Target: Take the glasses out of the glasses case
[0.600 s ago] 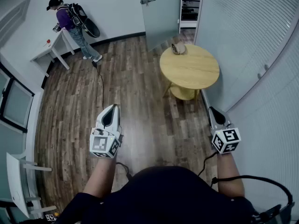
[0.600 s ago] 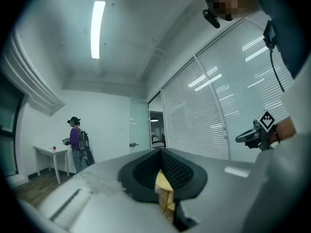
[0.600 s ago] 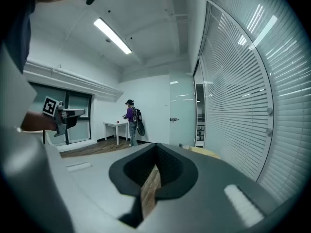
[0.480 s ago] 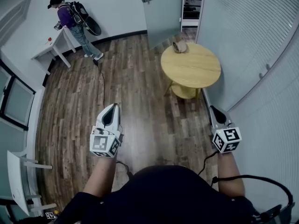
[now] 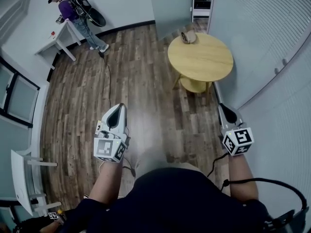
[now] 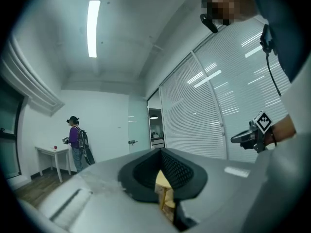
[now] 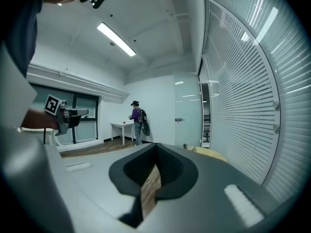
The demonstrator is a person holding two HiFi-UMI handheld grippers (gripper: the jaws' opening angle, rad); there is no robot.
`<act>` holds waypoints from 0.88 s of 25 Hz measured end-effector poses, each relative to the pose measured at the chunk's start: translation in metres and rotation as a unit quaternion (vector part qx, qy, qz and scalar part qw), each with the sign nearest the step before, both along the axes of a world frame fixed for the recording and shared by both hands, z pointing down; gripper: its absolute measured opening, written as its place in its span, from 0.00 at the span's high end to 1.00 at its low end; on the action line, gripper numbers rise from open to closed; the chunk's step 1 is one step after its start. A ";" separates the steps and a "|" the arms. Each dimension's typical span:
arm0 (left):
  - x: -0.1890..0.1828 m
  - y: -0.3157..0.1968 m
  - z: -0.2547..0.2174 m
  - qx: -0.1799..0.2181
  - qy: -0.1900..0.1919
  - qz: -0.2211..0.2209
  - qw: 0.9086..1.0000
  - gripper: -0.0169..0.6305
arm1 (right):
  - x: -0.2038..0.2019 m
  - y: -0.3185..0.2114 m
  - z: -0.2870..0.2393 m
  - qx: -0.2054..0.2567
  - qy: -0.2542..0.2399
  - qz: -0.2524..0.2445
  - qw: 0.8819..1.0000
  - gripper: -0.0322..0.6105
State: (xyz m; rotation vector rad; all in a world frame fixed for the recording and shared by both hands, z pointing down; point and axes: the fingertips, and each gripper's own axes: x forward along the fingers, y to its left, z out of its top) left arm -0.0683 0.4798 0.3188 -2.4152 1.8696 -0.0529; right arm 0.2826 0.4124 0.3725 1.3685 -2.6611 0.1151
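**A:** What stood over at the far left?

**B:** A person [image 5: 68,8] in a purple top with a dark backpack stood at a small white surface [image 5: 57,41] against the wall. A thin dark cable [image 5: 106,81] lay along the wooden floor [image 5: 146,81] just beside that spot.

**A:** And the left hand-held gripper [image 5: 116,114]?

**B:** It was held in the air above the floor, pointing ahead. In the left gripper view, the hand-held gripper [image 6: 163,181] had its dark pads [image 6: 179,170] drawn together to a thin slit. Nothing was held between them. Only a sliver of yellow wood showed through the slit.

**A:** Where was the glasses case?

**B:** The glasses case [image 5: 188,37] showed as a small brown thing. It lay at the far edge of the round wooden surface [image 5: 204,67], near the door [image 5: 170,6]. It was well apart from both grippers. It was too small in the frame to tell whether it was open or shut.

**A:** What about the right side?

**B:** The right hand-held gripper [image 5: 224,111] hung over the floor, on the near side of the round surface and close beside the wall of blinds [image 5: 272,42]. In the right gripper view, the hand-held gripper [image 7: 149,181] had its jaws closed to a narrow gap. The gap was empty, with floorboards showing through it.
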 end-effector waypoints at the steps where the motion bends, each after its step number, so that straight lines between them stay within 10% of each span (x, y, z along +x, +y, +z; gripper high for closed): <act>1: 0.001 0.000 0.001 0.000 0.002 -0.004 1.000 0.97 | 0.001 -0.002 0.002 0.001 0.000 0.000 1.000 0.94; 22: -0.046 -0.161 0.007 0.004 0.006 0.036 0.999 0.97 | -0.046 -0.130 0.013 -0.003 0.003 0.049 0.999 0.94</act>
